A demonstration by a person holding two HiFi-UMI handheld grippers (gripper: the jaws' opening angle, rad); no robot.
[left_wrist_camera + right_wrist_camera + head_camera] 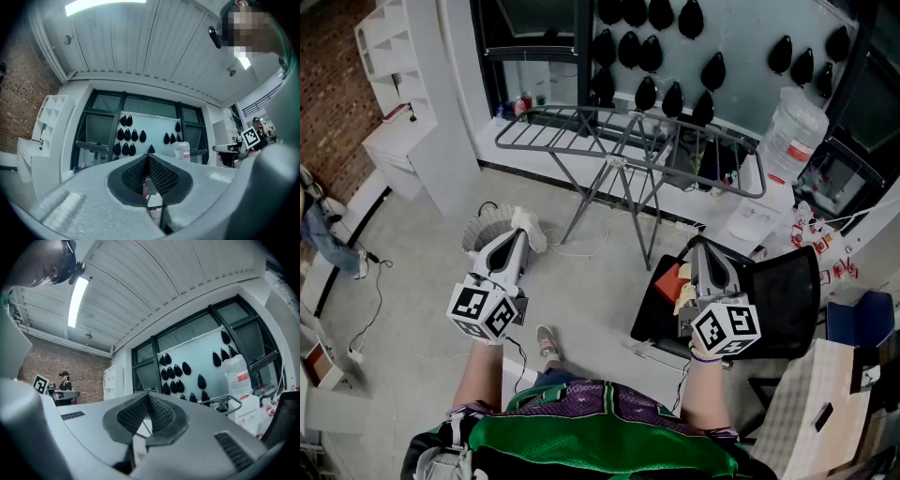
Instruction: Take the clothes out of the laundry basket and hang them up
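A grey folding drying rack [628,141] stands empty in the middle of the floor; one end of it shows in the right gripper view [226,402]. Red and cream clothes [677,281] lie in a black holder [773,300] at the right, just left of my right gripper [705,251]. That gripper's jaws are shut with nothing between them [147,395]. My left gripper [514,246] is shut and empty too [149,157]. It hovers over a round white ribbed basket [483,230] on the floor. Both grippers point toward the rack and sit well short of it.
A white shelf unit [394,94] stands at the far left. A big water bottle [792,131] sits right of the rack. Black teardrop shapes [647,56] hang on the back wall. Cables run across the floor. A person [63,380] stands far off by the brick wall.
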